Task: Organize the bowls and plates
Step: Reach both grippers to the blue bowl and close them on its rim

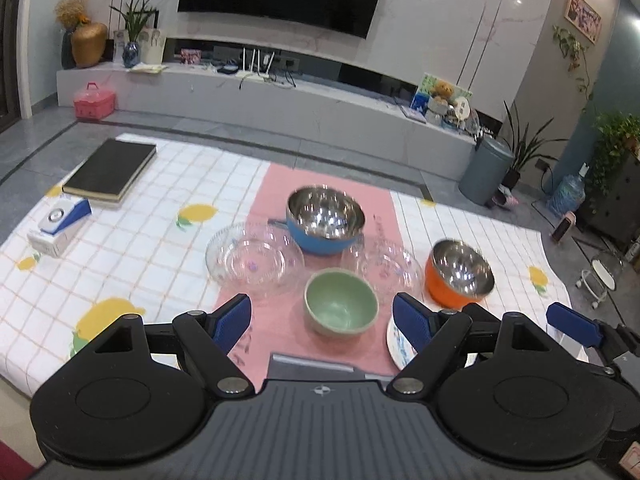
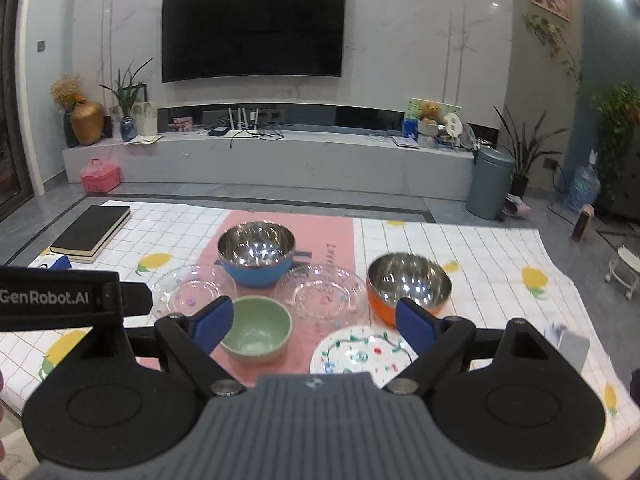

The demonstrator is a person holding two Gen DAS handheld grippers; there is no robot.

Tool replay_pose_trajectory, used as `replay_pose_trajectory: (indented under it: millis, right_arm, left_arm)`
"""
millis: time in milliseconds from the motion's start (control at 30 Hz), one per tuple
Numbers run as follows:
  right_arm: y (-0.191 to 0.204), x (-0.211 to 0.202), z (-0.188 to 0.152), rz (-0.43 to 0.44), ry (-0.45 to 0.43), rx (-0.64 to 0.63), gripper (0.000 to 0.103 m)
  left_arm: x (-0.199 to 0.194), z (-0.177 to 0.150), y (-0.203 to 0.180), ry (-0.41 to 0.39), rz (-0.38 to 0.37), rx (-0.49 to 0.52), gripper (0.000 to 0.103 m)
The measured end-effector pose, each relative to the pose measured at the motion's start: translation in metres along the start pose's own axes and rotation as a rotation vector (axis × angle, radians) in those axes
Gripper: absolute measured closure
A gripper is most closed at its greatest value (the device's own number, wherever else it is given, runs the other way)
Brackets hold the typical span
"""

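My left gripper [image 1: 322, 320] and right gripper [image 2: 312, 322] both hung spread and empty above the green bowl [image 1: 341, 307], mid-frame.

the bowls and plates crowd the pink strip: green bowl [image 2: 256, 334] just beside the white plate [image 2: 362, 354], glass plates [image 2: 326, 296] flanking the blue bowl [image 2: 256, 254]. only narrow gaps lie between them. the checked cloth [image 2: 480, 264] right of the orange bowl [image 2: 408, 282] lies bare, as does the stretch between the book [image 1: 110, 170] and the strip.

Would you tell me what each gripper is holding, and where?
Nothing: the left gripper and right gripper are both open and empty above the dishes.
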State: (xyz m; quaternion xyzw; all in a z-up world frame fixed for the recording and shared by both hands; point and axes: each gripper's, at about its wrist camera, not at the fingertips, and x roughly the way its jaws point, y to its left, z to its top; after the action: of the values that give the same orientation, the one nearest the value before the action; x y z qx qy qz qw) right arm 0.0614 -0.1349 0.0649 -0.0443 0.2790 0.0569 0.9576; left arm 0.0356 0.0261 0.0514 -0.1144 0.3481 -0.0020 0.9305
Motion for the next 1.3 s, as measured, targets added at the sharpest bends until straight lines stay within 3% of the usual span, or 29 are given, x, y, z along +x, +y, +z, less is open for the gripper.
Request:
replay_pose_trajectory:
  millis: [267, 467, 733, 933, 1067, 1200, 1300]
  right_arm:
    - [0.001, 0.034, 0.034, 0.023, -0.038, -0.06, 0.016]
    - [-0.016, 0.102, 0.048, 0.04, 0.025, 0.034, 0.022]
    - [-0.021, 0.207, 0.069, 0.053, 0.13, 0.144, 0.036]
    - [-0.024, 0.268, 0.055, 0.096, 0.21, 0.279, 0.04]
    - [-0.019, 0.299, 0.04, 0.08, 0.248, 0.292, 0.041]
    - [-0.019, 0.319, 0.03, 0.121, 0.272, 0.322, 0.043]
    - [-0.022, 0.329, 0.027, 0.15, 0.267, 0.366, 0.044]
  left_arm:
    - [0.032, 0.038, -0.007, -0.049, 0.095, 0.036, 0.008]
    - [0.086, 0.06, 0.0, -0.028, 0.17, 0.03, 0.008]
    - [0.167, 0.069, 0.012, 0.041, 0.17, 0.07, 0.014]
    - [0.221, 0.071, 0.024, 0.074, 0.176, 0.049, 0.016]
    - [0.248, 0.069, 0.026, 0.09, 0.164, 0.052, 0.017]
    - [0.268, 0.07, 0.031, 0.117, 0.208, 0.026, 0.019]
    - [0.28, 0.07, 0.034, 0.151, 0.157, -0.008, 0.023]
